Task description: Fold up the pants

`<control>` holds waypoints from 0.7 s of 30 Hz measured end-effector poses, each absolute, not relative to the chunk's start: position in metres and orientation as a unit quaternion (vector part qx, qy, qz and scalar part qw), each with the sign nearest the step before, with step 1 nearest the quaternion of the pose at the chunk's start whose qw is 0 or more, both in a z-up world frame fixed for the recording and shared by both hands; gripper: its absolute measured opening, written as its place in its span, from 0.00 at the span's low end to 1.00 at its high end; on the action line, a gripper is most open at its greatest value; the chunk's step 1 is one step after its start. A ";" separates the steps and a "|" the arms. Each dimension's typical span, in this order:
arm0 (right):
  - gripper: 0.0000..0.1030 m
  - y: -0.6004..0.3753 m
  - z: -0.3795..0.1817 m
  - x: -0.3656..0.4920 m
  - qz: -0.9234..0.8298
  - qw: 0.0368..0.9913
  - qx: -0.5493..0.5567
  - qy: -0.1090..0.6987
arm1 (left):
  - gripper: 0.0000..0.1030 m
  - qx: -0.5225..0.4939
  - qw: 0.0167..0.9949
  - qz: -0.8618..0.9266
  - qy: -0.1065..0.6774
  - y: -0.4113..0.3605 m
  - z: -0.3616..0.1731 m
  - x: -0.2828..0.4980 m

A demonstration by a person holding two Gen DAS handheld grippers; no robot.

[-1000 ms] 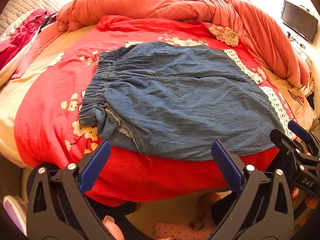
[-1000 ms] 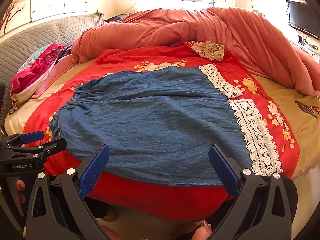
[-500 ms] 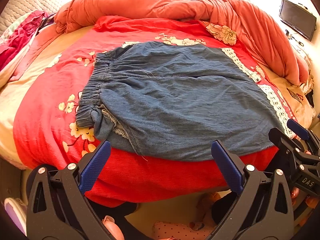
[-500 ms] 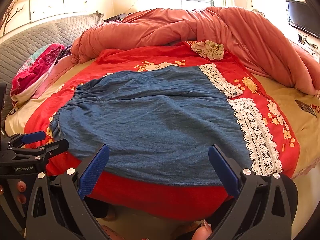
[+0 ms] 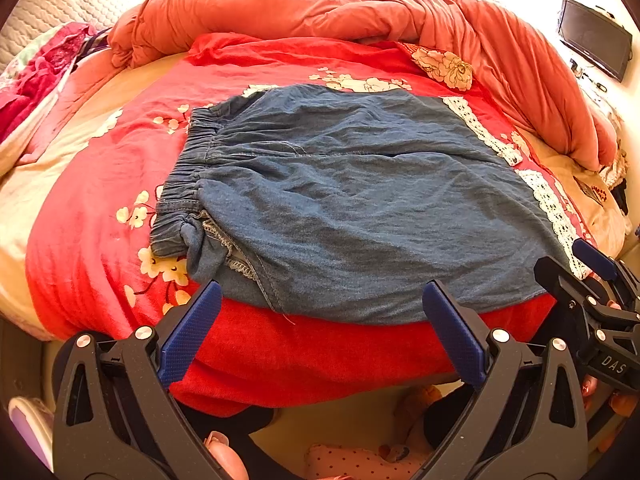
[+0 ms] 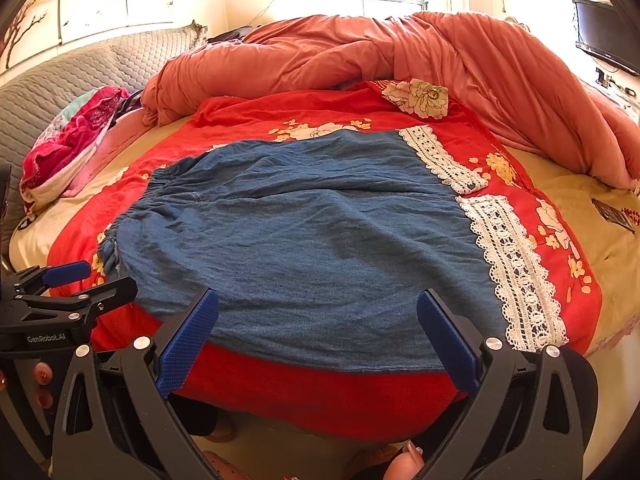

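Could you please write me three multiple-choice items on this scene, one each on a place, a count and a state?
1. Where do the denim pants lie?
A. On the red floral blanket
B. On the floor
C. Over the grey headboard

2. How many white lace hems show on the pants?
A. None
B. Two
C. Five

3. How do the jaws of the left gripper and the right gripper stand?
A. Both shut on the pants
B. Both open, holding nothing
C. Left shut, right open

Key: 1 A, red cloth shows all round the denim; 2 B, one lace strip ends each leg; 3 B, both sets of blue pads stand wide apart, near the pants' front edge.
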State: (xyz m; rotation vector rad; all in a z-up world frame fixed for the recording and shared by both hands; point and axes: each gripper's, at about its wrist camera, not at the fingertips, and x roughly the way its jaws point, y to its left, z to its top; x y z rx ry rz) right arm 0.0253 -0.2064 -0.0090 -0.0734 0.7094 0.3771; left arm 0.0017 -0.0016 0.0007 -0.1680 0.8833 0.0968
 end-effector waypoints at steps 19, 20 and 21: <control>0.96 -0.187 -0.009 0.050 0.195 0.913 -0.047 0.355 | 0.92 -0.097 0.903 0.056 0.414 0.030 0.004 0.032; 0.96 -0.184 -0.007 0.054 0.198 0.914 -0.050 0.351 | 0.92 -0.097 0.904 0.058 0.413 0.034 0.004 0.035; 0.96 -0.181 -0.005 0.056 0.201 0.914 -0.054 0.349 | 0.92 -0.098 0.903 0.062 0.413 0.038 0.005 0.038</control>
